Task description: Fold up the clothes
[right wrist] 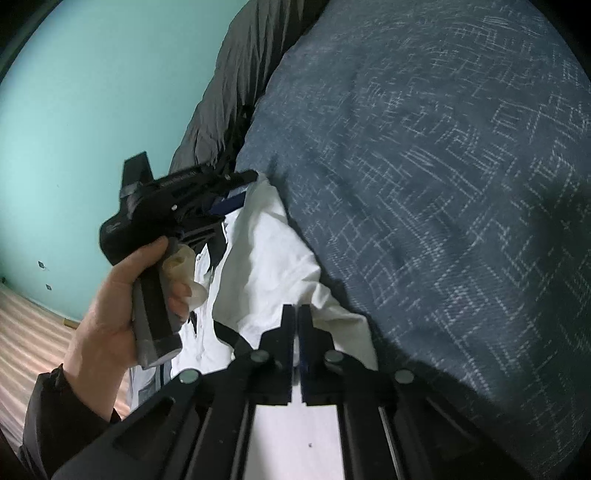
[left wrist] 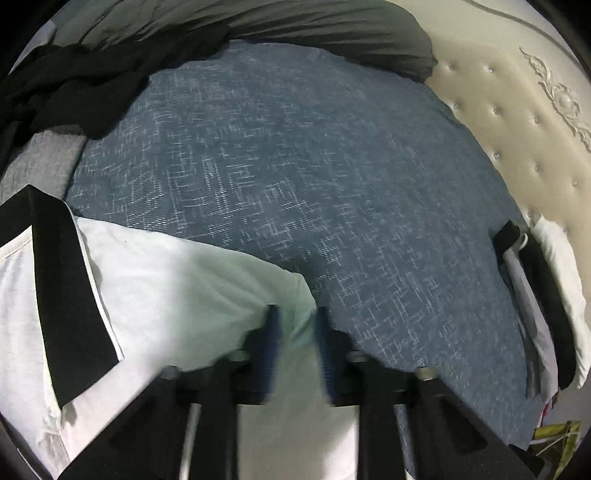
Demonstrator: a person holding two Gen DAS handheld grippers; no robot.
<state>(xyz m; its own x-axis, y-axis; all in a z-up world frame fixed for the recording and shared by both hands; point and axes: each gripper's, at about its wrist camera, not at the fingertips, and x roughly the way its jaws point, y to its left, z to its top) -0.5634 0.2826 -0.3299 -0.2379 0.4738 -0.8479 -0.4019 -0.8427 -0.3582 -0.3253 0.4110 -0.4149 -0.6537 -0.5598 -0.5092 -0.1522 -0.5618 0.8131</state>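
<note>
Blue bedspread with a pale crosshatch weave fills both views, and a cream tufted headboard curves along the right of your left wrist camera. Teal wall and wood floor show past the bed's edge on your right camera.

Your white garment lies at the near edge of the bedspread, its long axis running between your two grippers along that edge. It's plain white cloth with black strips and thin piping; no label or writing can be read on it.

Your left gripper has its blue-padded fingers narrowed on the cloth's corner, a fold of white pinched between them. On the right camera you see that same gripper out ahead, your left hand wrapped round its handle, dark sleeve at the wrist.

Your right gripper has its jaws pressed all but together on the garment's near edge, white fabric under and between the tips.

Dark clothes and a grey duvet sit heaped at the far side, well apart from your work.
</note>
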